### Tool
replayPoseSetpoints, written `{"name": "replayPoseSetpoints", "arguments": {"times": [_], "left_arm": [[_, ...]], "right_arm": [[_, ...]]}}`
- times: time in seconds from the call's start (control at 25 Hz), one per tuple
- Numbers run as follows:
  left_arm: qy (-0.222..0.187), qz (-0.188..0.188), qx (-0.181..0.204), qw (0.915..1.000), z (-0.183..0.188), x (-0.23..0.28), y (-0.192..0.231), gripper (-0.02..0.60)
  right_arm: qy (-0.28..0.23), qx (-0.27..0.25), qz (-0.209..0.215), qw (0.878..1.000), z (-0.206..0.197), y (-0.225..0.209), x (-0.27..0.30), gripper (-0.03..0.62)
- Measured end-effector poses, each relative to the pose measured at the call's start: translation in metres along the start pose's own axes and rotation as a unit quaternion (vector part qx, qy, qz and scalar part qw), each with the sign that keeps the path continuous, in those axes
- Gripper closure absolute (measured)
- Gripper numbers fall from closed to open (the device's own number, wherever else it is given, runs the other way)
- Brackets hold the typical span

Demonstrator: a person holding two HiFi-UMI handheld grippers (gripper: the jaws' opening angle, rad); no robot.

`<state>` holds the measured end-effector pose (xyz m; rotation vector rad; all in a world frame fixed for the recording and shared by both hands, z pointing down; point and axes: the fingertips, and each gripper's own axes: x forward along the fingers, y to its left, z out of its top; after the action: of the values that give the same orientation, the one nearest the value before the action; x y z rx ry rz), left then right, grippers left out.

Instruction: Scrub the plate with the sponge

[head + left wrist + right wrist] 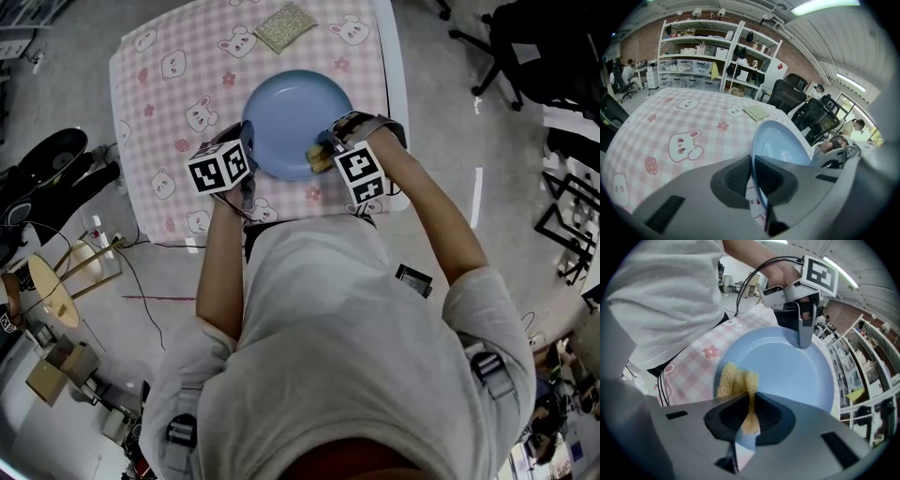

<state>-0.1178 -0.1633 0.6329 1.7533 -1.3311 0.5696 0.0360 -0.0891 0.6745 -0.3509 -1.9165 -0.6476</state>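
Right gripper view: a yellow fibrous sponge (pixel 736 380) is pinched by the right gripper (pixel 751 404); the round pale-blue plate (pixel 787 366) is rim-clamped by the left gripper (pixel 752 176). Heavy scrubbing could dislodge it.

I can read no words, numbers or brand names anywhere. The only sign-like marks are black-and-white square code patterns, without letters, on the marker cube (pixel 218 170) of the left hand-held gripper (pixel 247 156) and the marker cube (pixel 361 173) of the right hand-held gripper (pixel 323 155). The worktop's cloth (pixel 159 94) shows only cartoon animals and flowers.
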Motion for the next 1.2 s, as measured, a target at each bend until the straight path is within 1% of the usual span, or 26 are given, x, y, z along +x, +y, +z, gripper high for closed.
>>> {"name": "replayPoseSetpoints", "arguments": {"times": [0.16, 0.32, 0.4, 0.6, 0.72, 0.88, 1.0, 1.04, 1.08, 1.2], "left_arm": [[-0.002, -0.003, -0.004, 1.0000, -0.004, 0.000, 0.000, 0.554], [0.000, -0.011, -0.015, 0.9998, -0.010, 0.000, 0.003, 0.553], [-0.002, -0.009, -0.017, 0.9998, -0.010, -0.001, 0.005, 0.552], [-0.003, -0.019, -0.022, 0.9996, -0.013, 0.003, 0.001, 0.551], [-0.005, -0.018, -0.024, 0.9995, -0.017, 0.002, 0.002, 0.551], [0.001, -0.011, -0.030, 0.9995, -0.024, 0.003, 0.007, 0.549], [0.002, -0.006, -0.023, 0.9997, -0.029, 0.004, 0.008, 0.529], [0.002, -0.007, -0.021, 0.9997, -0.030, 0.003, 0.008, 0.499], [0.000, -0.008, -0.021, 0.9998, -0.029, 0.001, 0.010, 0.455], [-0.015, -0.005, -0.020, 0.9997, -0.023, -0.011, 0.017, 0.448]], "right_arm": [[0.036, 0.006, -0.020, 0.999, -0.025, -0.013, -0.004, 0.549], [0.075, 0.025, -0.063, 0.995, -0.042, -0.033, -0.008, 0.549], [0.091, 0.034, -0.083, 0.992, -0.047, -0.042, -0.011, 0.549], [0.149, 0.043, -0.135, 0.979, -0.064, -0.055, -0.025, 0.550], [0.172, 0.064, -0.160, 0.970, -0.073, -0.059, -0.037, 0.549], [0.166, 0.127, -0.182, 0.961, -0.079, -0.057, -0.060, 0.549], [0.153, 0.185, -0.201, 0.950, -0.080, -0.051, -0.078, 0.551], [0.147, 0.208, -0.206, 0.945, -0.078, -0.048, -0.082, 0.551], [0.138, 0.232, -0.213, 0.939, -0.075, -0.046, -0.086, 0.551], [0.099, 0.308, -0.234, 0.917, -0.058, -0.041, -0.093, 0.551]]}}
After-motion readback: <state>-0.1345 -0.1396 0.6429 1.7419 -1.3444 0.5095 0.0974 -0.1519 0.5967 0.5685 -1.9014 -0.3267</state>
